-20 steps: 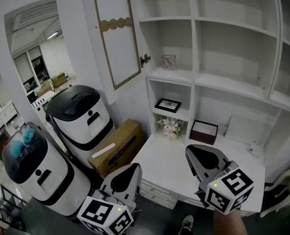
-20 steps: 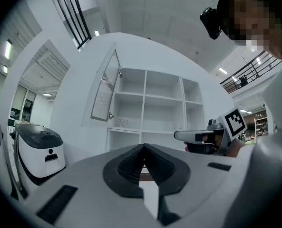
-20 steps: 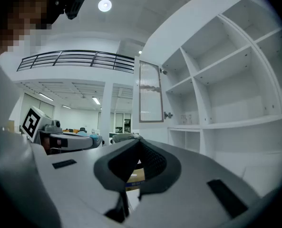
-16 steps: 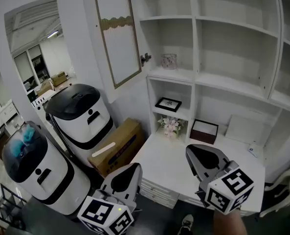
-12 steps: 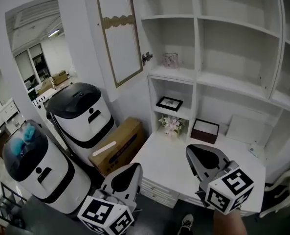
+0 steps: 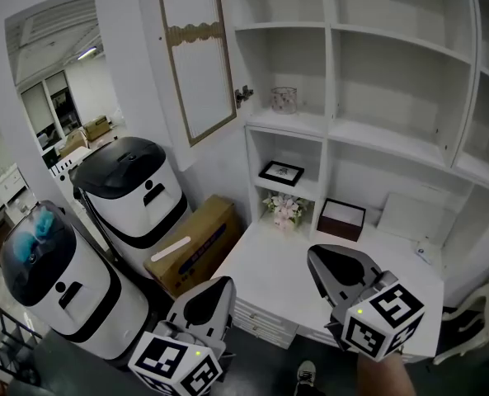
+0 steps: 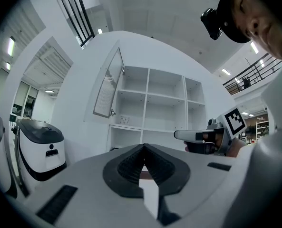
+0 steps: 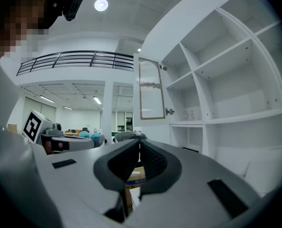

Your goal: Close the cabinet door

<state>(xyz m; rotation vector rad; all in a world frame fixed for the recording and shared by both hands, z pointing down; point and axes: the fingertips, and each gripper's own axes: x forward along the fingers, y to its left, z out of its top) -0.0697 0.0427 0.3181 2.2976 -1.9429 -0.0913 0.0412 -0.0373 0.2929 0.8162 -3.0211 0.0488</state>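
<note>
My left gripper (image 6: 215, 289) and right gripper (image 6: 325, 262) are closed, empty, well below the open white gold-trimmed cabinet door (image 6: 199, 56); a hard shove could slam it.

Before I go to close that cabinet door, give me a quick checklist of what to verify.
1. Cabinet door open, swung out left: ok.
2. Left gripper shut, nothing between its jaws: ok.
3. Right gripper shut, nothing between its jaws: ok.
4. A gripper touching the door: not ok, both are low and apart from it.
5. Glass on the shelf clear of the door's swing: cannot tell.
</note>
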